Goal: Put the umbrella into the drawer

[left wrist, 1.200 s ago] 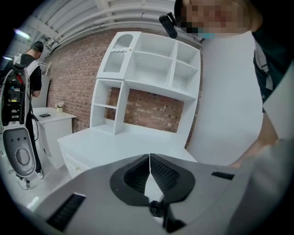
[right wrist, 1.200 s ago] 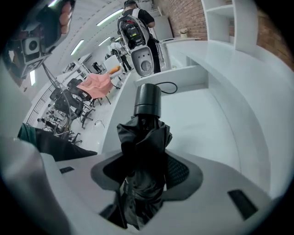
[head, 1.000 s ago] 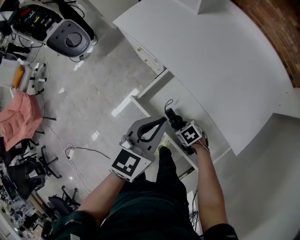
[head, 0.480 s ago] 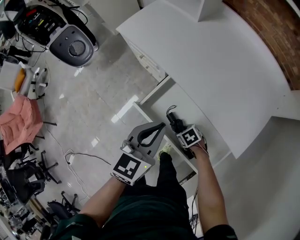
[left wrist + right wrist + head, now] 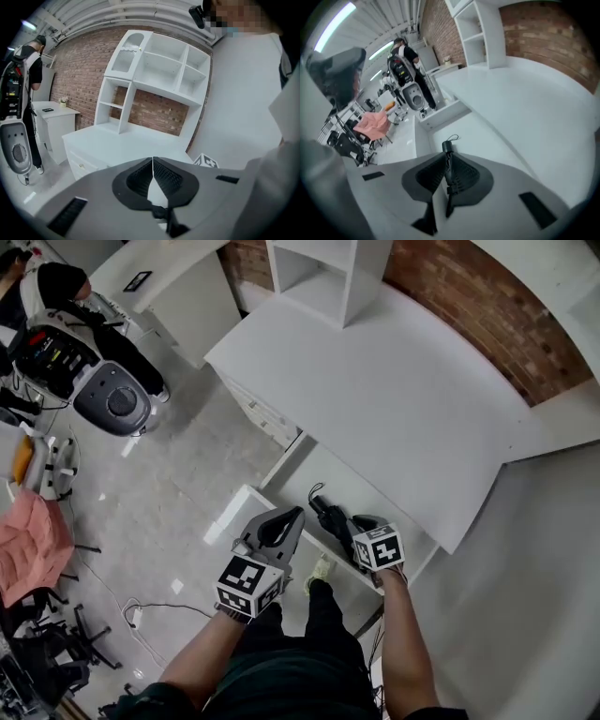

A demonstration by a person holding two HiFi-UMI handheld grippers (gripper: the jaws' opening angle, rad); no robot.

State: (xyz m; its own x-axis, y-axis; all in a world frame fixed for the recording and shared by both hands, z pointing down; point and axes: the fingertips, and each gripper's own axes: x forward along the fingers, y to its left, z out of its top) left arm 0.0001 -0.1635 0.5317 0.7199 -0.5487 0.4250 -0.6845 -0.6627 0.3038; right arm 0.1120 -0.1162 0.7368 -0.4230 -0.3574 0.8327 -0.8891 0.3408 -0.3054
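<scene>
A black folded umbrella (image 5: 330,518) lies in the open white drawer (image 5: 284,457) under the desk, its strap end (image 5: 447,145) pointing away from me. My right gripper (image 5: 360,525) hovers just above the umbrella's near end. Its jaws are closing and stand almost together (image 5: 446,155). The umbrella shows beyond the tips and through the slit, not pressed by the pads. My left gripper (image 5: 296,513) hangs over the drawer's front edge, left of the umbrella. It is shut with nothing between its pads (image 5: 153,160).
The white desk top (image 5: 375,390) overhangs the drawer's far side, with a shelf unit (image 5: 326,268) against the brick wall. On the floor to the left are a grey wheeled machine (image 5: 112,401), a pink cloth (image 5: 34,545), cables and chairs. A person (image 5: 49,282) stands at far left.
My right gripper has lifted off the umbrella and its jaws have come together. The umbrella stays in the drawer. The left gripper has hardly moved.
</scene>
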